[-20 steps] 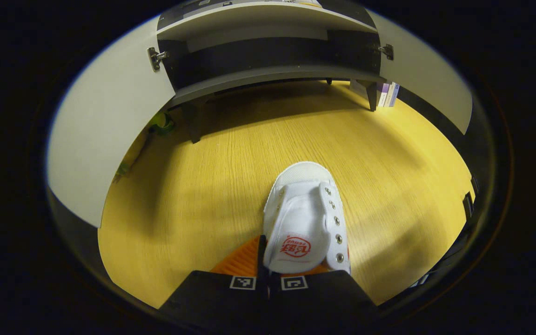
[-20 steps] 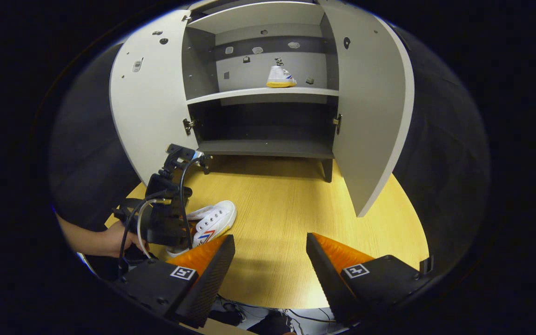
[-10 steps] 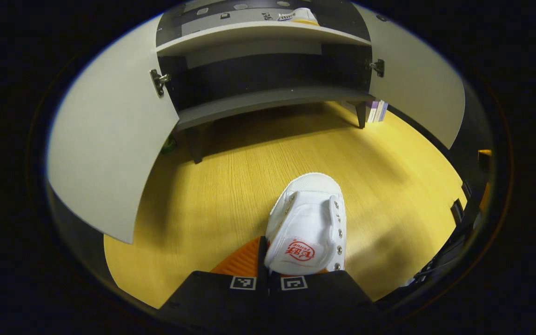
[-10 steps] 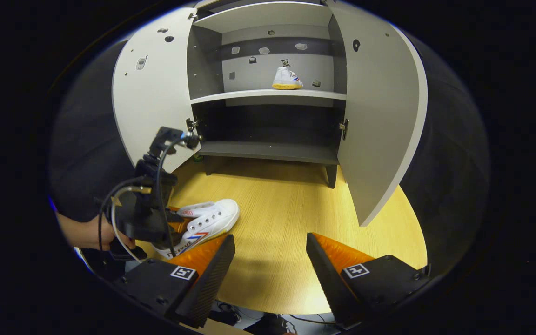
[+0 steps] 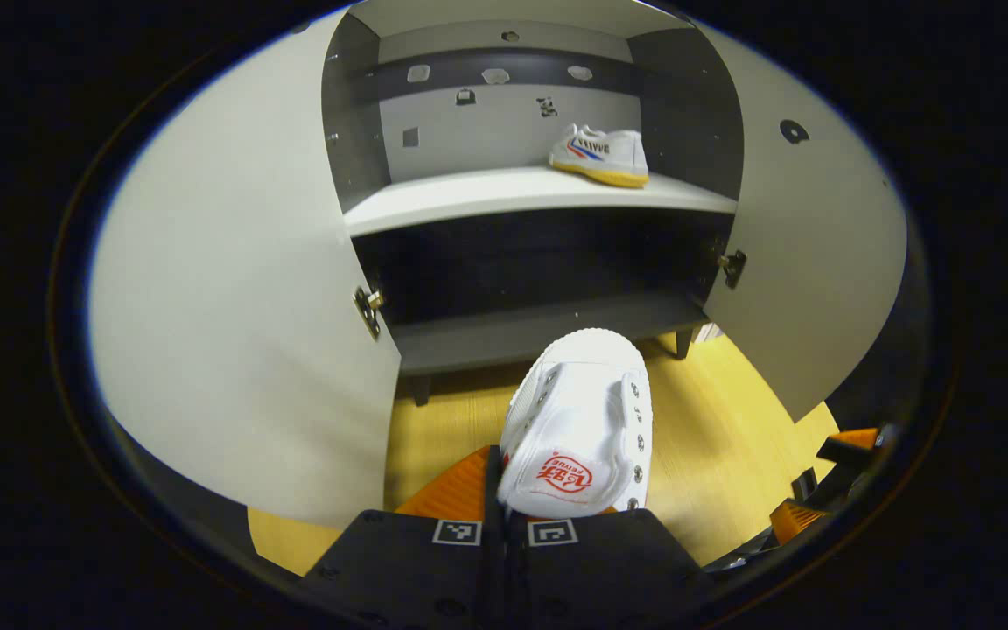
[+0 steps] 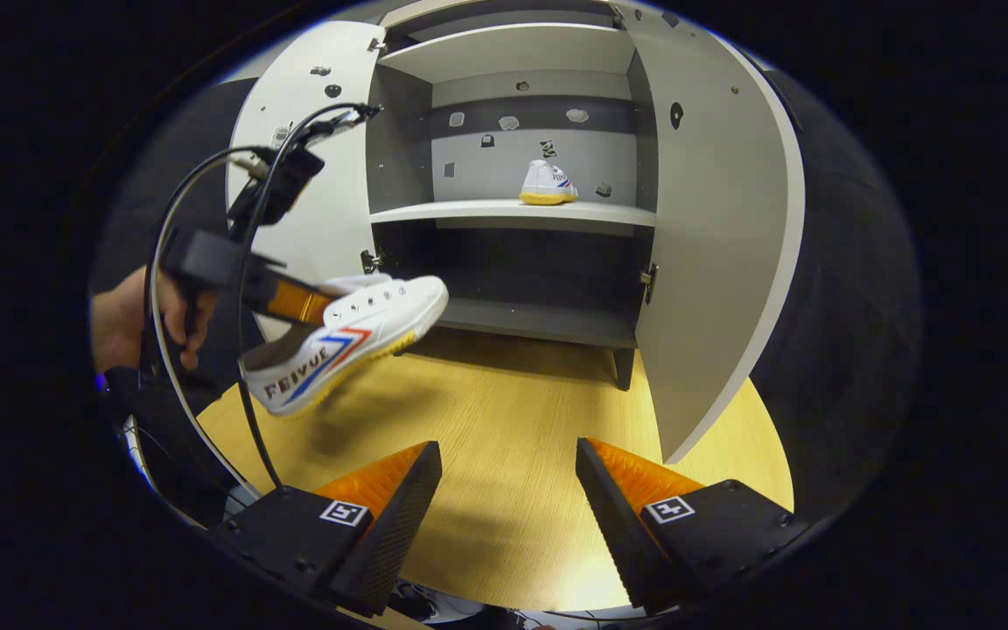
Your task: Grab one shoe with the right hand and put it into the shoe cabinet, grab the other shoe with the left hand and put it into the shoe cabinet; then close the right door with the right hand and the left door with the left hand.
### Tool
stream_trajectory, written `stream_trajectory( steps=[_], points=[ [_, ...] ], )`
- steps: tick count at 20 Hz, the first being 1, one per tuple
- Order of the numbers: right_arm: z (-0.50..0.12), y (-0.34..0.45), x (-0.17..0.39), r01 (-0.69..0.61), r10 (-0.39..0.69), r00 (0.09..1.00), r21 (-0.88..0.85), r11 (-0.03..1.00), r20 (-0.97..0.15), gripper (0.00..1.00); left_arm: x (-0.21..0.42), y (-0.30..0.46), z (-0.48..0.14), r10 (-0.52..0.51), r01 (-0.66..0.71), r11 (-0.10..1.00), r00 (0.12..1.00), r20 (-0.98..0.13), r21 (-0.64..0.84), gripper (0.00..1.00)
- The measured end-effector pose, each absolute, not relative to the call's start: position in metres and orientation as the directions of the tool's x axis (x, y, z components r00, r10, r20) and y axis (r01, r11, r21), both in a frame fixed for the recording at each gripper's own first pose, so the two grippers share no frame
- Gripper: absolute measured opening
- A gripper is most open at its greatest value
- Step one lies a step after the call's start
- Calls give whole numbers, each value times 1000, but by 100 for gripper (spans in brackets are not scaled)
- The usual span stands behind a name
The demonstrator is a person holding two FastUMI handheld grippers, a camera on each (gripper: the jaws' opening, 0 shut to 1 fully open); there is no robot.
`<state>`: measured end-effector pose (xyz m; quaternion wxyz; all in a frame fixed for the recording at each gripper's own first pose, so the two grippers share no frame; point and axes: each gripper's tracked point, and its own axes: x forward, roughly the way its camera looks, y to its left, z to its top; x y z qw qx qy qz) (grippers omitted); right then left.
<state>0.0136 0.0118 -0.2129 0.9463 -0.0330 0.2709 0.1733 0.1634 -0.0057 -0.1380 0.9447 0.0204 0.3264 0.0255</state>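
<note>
Left gripper view: your left claw [image 5: 504,512] is clamped on the heel end of the second shoe [image 5: 578,424], and the right gripper view confirms that the second shoe [image 6: 342,341] now hangs in the air, clear of the worktop [image 6: 513,437], where a second ago it was resting on it. The shoe cabinet [image 5: 521,188] has also grown much larger in the left gripper view, so you have lifted and are carrying toward it. The first shoe [image 5: 600,156] sits on the upper shelf [image 5: 469,192], toward its right side, so the right-hand placement looks complete and the left-hand placement is the step in hand. Your right claw [image 6: 508,472] is spread wide and holds nothing, low over the near worktop. The carried shoe's long axis runs from your claw toward the cabinet, toe leading and heel nearest you; in the right gripper view it is tilted, toe higher than heel, sole facing down. The toe is aimed at the opening between the left door [image 5: 241,332] and the right door [image 5: 806,262], both standing open. In my judgement the toe needs raising further if the upper shelf is the target, since it currently lines up with the lower shelf [image 5: 521,331]. Both doors are yet to be closed.
</note>
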Motion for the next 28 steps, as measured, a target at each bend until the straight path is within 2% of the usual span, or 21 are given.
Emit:
stream_trajectory(
  steps=[4,8,12,14,21,25,28],
  points=[
    [-209,5,19,-354,329,804,46,934,-495,98,212,2,-66,79,-63,997,840,-537,47,5],
    [-211,6,25,-372,364,799,82,924,-478,99,273,16,-11,139,-111,990,875,-464,86,5],
    [-212,13,24,-420,410,779,91,903,-475,99,336,22,21,143,-135,990,893,-427,50,5],
    [-210,17,23,-449,433,772,83,890,-466,99,364,29,32,163,-133,986,893,-420,98,5],
    [-217,8,32,-416,417,771,115,902,-482,99,469,65,28,230,-173,971,855,-465,164,5],
    [-215,1,39,-387,386,791,100,917,-475,99,503,70,6,235,-134,965,819,-523,225,5],
    [-220,-8,43,-368,358,798,79,926,-485,99,512,65,-6,218,-112,970,799,-561,217,5]
  ],
)
